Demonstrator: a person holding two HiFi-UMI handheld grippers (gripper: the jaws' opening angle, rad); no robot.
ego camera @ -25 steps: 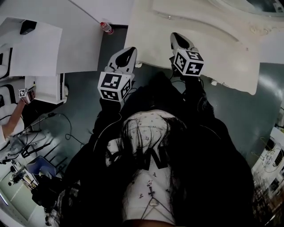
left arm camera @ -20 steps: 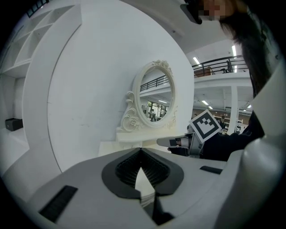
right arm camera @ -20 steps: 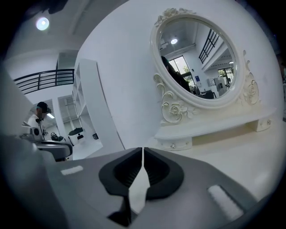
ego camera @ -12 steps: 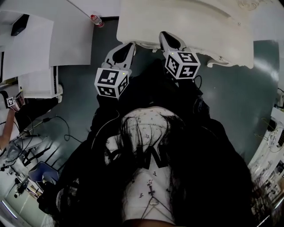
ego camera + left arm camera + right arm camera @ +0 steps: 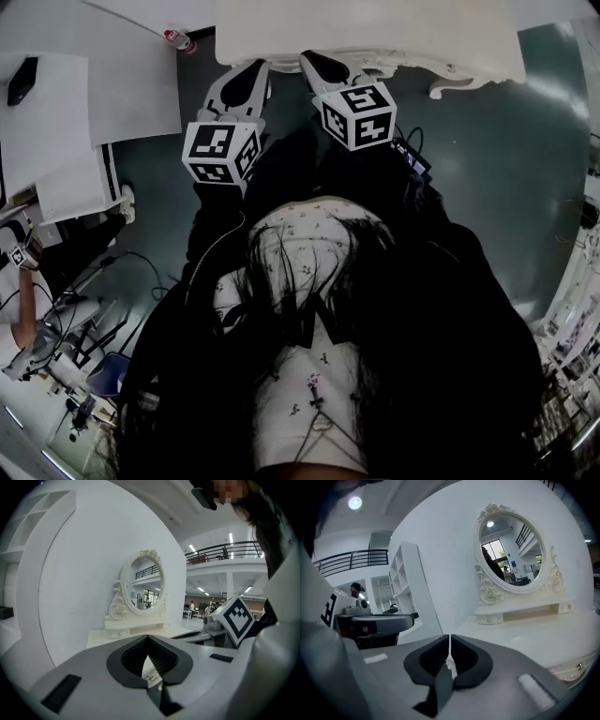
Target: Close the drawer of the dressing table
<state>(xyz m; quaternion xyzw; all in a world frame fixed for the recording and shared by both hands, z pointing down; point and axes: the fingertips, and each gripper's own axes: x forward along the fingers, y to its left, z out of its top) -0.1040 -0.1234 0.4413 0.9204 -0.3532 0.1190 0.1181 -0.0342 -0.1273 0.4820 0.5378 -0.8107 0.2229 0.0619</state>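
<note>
Vs the earlier frames: the dressing table (image 5: 450, 37) sits higher in the head view and less of its worktop shows. Both grippers are higher in the frame too, and a bit closer together. The bottle (image 5: 175, 39) has shifted up and left in the frame.

Left gripper (image 5: 255, 67) and right gripper (image 5: 309, 60) both have their tips at the worktop's front edge, left of its middle, side by side. Contact with the front can't be told. Left jaws are together at the tips with only a thin wedge of light behind them, nothing held. Right jaws are together with a hairline slit, nothing held.

Drawer (image 5: 569, 670): carved front with a small knob (image 5: 580, 666), just under the worktop's front edge, low right in the right gripper view. Can't tell if it is fully in.

An oval mirror (image 5: 513, 550) in a carved white frame stands upright at the worktop's back edge, against a white wall; the worktop is white.

Room: grey floor (image 5: 525, 187), white panels (image 5: 112, 84) to the table's left with the red-capped bottle between them and the table. Cables (image 5: 141, 267) lie on the floor, and another person (image 5: 19, 309) is at lower left. White shelving (image 5: 405, 588), a balcony railing (image 5: 225, 552) and ceiling strip lights show in the gripper views.
</note>
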